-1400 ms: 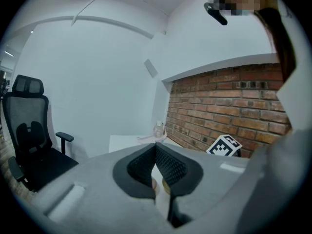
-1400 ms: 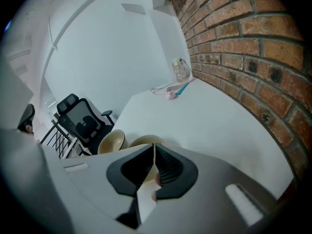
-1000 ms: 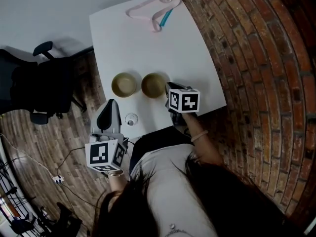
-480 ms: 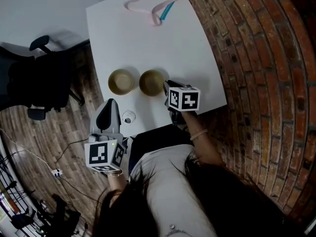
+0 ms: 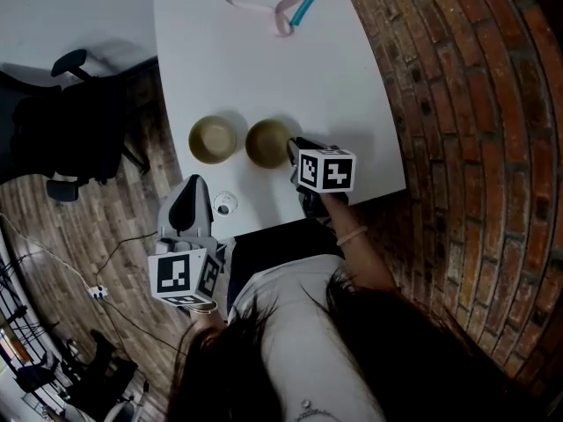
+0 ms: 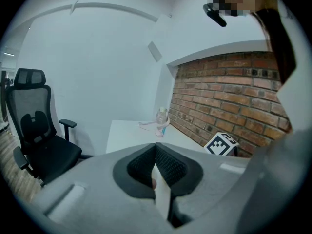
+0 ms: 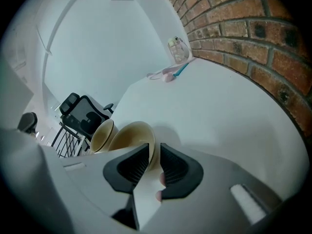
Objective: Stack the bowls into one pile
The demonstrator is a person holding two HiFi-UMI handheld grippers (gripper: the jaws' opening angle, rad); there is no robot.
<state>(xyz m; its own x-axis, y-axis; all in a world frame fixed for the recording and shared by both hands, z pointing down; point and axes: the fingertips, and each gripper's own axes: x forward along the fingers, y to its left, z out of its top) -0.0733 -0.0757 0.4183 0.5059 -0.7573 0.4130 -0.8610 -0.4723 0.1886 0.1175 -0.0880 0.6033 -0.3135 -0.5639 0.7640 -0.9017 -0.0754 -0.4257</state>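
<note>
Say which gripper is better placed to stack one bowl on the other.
Right. The right gripper grips the right bowl by its rim, beside the left bowl. The left gripper is shut, empty, clear of both.

Right gripper point(image 7: 154, 152) jaws apparently grip the near bowl point(image 7: 129, 133) rim.

Left gripper point(image 6: 156, 154) grey; top point(image 5: 295, 328) seemingly beige.
</note>
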